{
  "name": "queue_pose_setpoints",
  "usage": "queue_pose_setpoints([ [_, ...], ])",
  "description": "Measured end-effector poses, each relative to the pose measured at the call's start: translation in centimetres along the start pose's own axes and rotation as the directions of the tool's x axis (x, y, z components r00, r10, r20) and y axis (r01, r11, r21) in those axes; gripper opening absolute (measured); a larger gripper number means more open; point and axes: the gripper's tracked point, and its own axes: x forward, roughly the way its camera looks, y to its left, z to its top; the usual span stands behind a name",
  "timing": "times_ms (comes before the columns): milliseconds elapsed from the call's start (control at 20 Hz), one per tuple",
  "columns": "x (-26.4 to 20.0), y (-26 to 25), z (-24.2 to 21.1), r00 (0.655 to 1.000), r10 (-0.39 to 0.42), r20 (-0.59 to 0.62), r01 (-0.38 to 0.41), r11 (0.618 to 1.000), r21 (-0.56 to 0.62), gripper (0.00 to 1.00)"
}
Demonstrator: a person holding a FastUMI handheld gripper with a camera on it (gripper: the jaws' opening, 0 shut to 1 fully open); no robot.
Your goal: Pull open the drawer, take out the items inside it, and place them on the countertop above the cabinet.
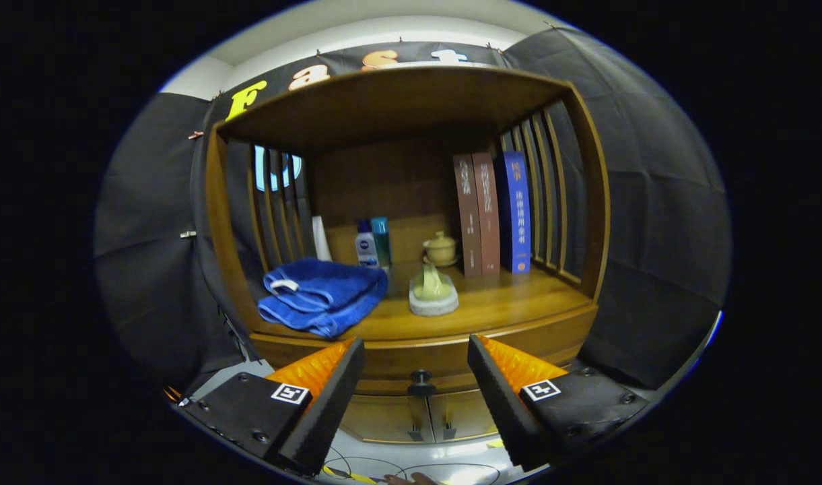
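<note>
- At the lower centre of the frame, the tool (416, 380) hangs with its two fingers spread wide and nothing between them but air, aimed at the front of a wooden cabinet (586, 202).
- Between the fingertips and just beyond them, the dark round knob (421, 379) of the drawer (417, 360) sits on the closed drawer front, untouched.
- Below the drawer, two cabinet doors (411, 417) meet at a central seam with small handles.
- Above the drawer, the table (511, 296) forms the floor of an open alcove with slatted sides.
- On the left of the table, a folded blue towel (320, 293) lies near the front edge.
- In the middle, a pale green figurine on a white base (433, 291) stands just right of the towel, with a small lidded teapot (440, 249) behind it.
- Further back, a white bottle (366, 246) and a teal bottle (381, 239) stand side by side, touching or nearly so.
- On the right, two brown books (478, 212) and a blue book (516, 209) stand upright against the slats.
</note>
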Motion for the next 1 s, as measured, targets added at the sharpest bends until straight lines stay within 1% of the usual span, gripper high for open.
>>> queue_pose_setpoints([
  [250, -5.2, 2.2, 7.8, 0.991, 0.036, 0.127, -0.030, 0.998, -0.047, 0.99],
  [400, -7.7, 3.1, 10.1, 0.980, 0.052, 0.189, -0.044, 0.998, -0.048, 0.99],
  [500, -8.4, 3.5, 10.4, 0.977, 0.064, 0.203, -0.054, 0.997, -0.054, 0.99],
  [700, -9.0, 3.8, 10.1, 0.978, 0.075, 0.192, -0.059, 0.995, -0.085, 0.99],
  [1000, -9.9, 3.6, 11.0, 0.974, 0.068, 0.214, -0.059, 0.997, -0.052, 0.99],
])
